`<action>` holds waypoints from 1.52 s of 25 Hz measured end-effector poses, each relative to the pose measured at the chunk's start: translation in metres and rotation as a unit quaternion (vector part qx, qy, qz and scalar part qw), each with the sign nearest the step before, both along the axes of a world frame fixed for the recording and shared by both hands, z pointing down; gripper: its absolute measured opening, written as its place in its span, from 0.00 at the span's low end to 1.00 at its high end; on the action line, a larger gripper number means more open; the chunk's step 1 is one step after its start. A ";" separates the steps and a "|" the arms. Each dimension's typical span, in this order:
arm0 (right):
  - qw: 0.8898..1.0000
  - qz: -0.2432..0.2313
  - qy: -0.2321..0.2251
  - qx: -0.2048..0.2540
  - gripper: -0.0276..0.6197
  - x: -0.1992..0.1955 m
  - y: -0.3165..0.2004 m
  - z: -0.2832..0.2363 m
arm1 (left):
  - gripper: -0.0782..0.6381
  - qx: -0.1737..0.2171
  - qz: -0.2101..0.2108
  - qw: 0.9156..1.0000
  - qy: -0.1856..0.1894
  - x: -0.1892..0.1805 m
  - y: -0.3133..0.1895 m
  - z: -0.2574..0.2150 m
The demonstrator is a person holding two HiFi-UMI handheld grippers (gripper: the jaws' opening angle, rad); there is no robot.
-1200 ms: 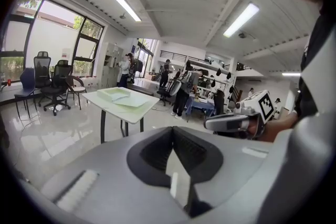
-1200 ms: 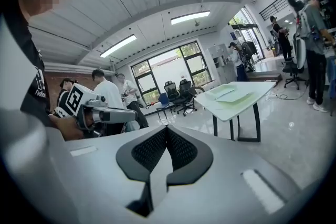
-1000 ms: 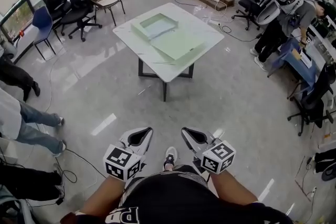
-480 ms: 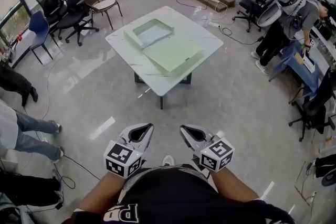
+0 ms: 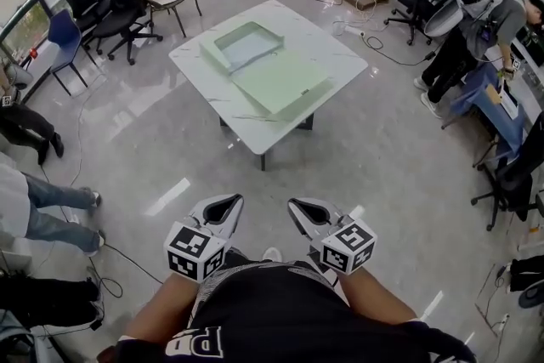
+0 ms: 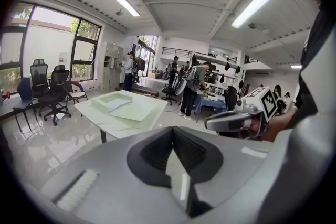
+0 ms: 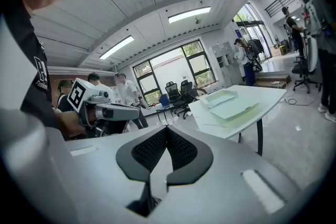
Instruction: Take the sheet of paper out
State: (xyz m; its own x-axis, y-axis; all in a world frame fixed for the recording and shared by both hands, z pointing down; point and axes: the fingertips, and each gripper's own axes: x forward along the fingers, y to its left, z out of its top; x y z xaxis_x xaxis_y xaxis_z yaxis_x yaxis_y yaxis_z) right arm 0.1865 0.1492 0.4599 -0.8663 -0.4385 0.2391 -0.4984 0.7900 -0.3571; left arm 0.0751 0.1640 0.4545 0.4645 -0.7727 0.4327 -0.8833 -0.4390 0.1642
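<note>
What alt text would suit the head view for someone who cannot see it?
A person holds the left gripper and right gripper, both shut, facing a white table bearing a green tray and flat green panel.

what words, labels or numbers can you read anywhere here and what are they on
"PR": large white letters on the person's black shirt, cut off at the frame edge.
Small white label on the flat pale green folder: too small to read.
Print on the shirt sleeve: too blurred to read.
Marker cubes on the left gripper and right gripper: square patterns only, no words.
</note>
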 end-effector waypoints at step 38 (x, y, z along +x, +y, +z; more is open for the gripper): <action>0.997 0.065 0.049 0.004 0.04 -0.117 -0.227 -0.003 | 0.19 0.008 0.068 0.998 0.016 -0.121 -0.240 0.005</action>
State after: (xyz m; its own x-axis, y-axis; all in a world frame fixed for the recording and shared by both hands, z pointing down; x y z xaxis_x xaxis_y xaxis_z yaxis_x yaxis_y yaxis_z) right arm 0.0693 -0.0781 0.4570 -0.7750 -0.5475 0.3157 -0.6286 0.7197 -0.2948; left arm -0.0457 -0.0755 0.4590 0.5790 -0.7086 0.4034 -0.8099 -0.5570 0.1840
